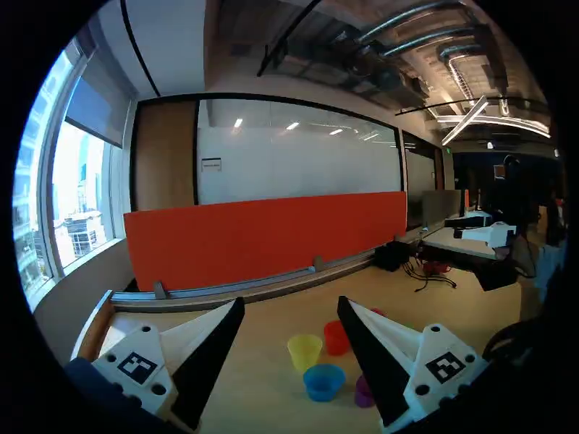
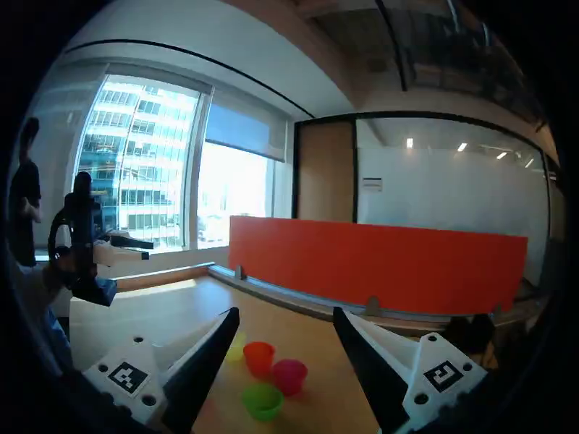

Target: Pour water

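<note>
Several small plastic cups stand on the light wooden table (image 1: 253, 390). In the left gripper view a yellow cup (image 1: 305, 351), a red cup (image 1: 336, 337) and a blue cup (image 1: 323, 381) sit between the fingers, and a purple cup (image 1: 363, 392) is half hidden by the right finger. My left gripper (image 1: 289, 300) hangs open above them, holding nothing. In the right gripper view a red cup (image 2: 258, 358), a pink cup (image 2: 289, 376) and a green cup (image 2: 262, 401) lie below my open right gripper (image 2: 284, 311). A yellow cup (image 2: 235, 351) peeks from behind its left finger. The left gripper (image 2: 119, 246) is at far left, hand-held.
An orange partition (image 1: 268, 239) with a metal rail runs along the table's far edge. Windows (image 2: 145, 166) lie beyond it. A person (image 2: 25, 195) stands at the far left. Desks with cables and equipment (image 1: 470, 239) are on the right.
</note>
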`<control>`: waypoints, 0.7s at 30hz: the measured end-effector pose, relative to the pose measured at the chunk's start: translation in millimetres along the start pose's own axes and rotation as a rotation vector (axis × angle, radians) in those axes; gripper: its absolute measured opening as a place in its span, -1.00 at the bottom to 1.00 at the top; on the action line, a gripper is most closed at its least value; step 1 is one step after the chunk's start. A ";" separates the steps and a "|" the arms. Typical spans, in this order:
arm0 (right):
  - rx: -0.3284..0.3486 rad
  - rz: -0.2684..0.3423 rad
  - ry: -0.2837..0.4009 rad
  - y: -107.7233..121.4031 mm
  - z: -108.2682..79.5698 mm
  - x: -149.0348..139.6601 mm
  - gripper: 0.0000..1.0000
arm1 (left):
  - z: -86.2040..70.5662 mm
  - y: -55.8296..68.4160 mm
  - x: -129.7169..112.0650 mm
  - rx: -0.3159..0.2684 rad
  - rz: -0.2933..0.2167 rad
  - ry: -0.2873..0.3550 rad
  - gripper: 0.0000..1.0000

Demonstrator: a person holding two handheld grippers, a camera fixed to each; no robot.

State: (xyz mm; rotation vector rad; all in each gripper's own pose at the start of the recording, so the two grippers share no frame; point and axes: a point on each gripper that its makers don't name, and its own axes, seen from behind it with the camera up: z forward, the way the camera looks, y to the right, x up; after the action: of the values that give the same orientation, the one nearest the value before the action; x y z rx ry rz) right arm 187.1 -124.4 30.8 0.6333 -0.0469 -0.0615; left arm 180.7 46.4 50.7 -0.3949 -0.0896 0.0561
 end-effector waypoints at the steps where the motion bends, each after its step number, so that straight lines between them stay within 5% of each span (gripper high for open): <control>1: 0.010 -0.001 -0.006 -1.3 1.5 -1.6 1.00 | 0.4 -0.2 -2.8 -0.002 0.001 -0.007 0.91; 21: 0.144 -0.044 -0.138 -18.5 20.0 -61.6 1.00 | 18.2 7.7 -65.3 -0.087 0.003 -0.105 0.91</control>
State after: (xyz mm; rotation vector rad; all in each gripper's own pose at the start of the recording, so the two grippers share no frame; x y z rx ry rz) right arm 123.7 -146.7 34.4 0.7732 -0.1721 -0.1457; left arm 113.7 55.8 59.4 -0.4792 -0.1951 0.0759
